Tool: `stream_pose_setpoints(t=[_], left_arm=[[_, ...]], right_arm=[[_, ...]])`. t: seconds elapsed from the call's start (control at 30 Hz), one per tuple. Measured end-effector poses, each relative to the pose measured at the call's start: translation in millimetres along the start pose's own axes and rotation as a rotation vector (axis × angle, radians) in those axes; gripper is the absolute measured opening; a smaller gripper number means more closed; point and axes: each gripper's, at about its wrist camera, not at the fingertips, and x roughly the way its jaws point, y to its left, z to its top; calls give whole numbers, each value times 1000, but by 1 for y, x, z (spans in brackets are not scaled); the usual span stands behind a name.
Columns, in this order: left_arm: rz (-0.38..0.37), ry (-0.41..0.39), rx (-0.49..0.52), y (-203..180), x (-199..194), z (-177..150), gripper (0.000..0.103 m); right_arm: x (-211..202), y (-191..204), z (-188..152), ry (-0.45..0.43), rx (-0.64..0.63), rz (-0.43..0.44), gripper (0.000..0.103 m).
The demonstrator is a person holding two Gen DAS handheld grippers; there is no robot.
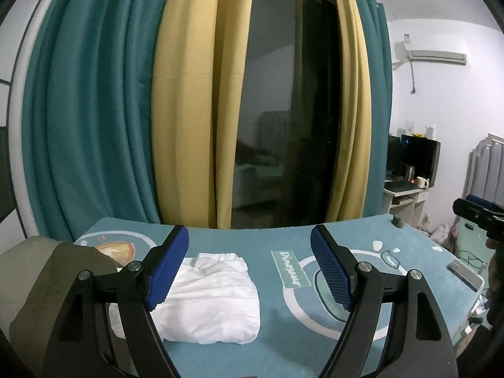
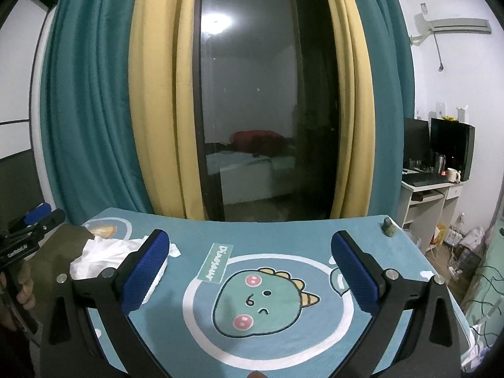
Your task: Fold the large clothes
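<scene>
Left wrist view: both grippers, left gripper [image 1: 249, 267] and right gripper [image 2: 249, 271], spread empty; the folded white garment [image 1: 208, 296] near the mat's [image 1: 283, 340] left edge may unfold if snagged.

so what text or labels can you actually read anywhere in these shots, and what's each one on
"Dinosaur": cursive white lettering on a pale green label printed on the blue dinosaur mat; also seen in the left wrist view.
Small white lettering on the black body of the left tongs, seen from the right wrist view: too blurred to read.
Red display glow on the desk: too small to read.
No other readable text.
</scene>
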Motion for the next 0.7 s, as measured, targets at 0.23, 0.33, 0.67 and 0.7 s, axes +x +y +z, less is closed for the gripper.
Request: stream_pose_setpoints(t=[0.23,0.33,0.67,0.7], left_arm=[[0,10,2,-7,5,1,82],[-3,13,5,-10,6,2,82],[-7,22,13,-18,9,2,83],[-7,22,13,-18,9,2,83]], right_arm=[[6,-5,2,15,4,-6,101],[7,-8,2,20,7,-9,101],[8,-12,4,28,14,-16,101],[8,-12,4,28,14,-16,101]])
